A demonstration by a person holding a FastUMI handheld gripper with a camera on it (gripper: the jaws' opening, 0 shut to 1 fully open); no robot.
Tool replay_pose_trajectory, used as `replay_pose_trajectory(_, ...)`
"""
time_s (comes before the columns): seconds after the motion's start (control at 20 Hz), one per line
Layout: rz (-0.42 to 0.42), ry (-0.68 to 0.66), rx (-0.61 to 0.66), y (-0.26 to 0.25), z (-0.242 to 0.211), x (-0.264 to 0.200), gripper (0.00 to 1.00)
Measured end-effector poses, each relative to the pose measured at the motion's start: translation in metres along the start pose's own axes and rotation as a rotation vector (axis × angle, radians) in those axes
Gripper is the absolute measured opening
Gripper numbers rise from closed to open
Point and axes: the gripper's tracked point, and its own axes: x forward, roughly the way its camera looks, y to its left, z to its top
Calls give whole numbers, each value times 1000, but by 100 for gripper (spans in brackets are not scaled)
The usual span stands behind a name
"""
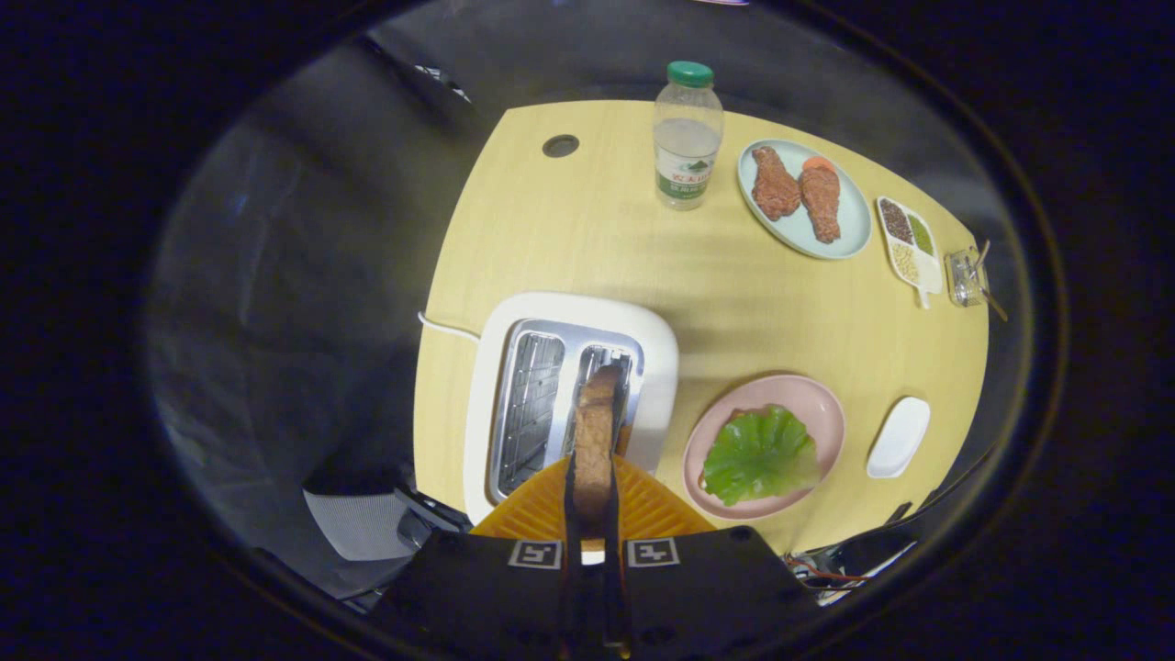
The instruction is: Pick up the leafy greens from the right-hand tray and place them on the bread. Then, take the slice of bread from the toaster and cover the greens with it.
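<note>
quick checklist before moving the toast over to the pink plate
1. Grip: both orange fingers press on the bread slice held edge-on between them: ok.
2. Slice free of the toaster: its far end overlaps the slot; cannot tell.
3. Greens on the pink plate: the lettuce leaf lies there, beside the toaster: ok.
4. Bread under the leaf: hidden by the leaf; cannot tell.
5. Path from toaster to plate: bare table, bottle and meat plate far beyond: ok.
6. Small white tray already emptied: ok.

open tabletop (587, 248) beyond toaster (656, 367), bottle (688, 138) standing farther back
</note>
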Motion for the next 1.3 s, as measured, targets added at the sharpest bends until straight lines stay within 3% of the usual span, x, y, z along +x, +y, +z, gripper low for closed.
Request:
replay_pose_trajectory(0.35, 110, -62, 42, -12, -12, -56, 12)
replay_pose_trajectory(0.6, 167, -145, 112, -51, -23, -105, 12)
replay_pose_trajectory(0.9, 164, -161, 272, -137, -54, -123, 12)
replay_pose_trajectory(1.3, 134, -108, 436, -279, -93, -98, 11)
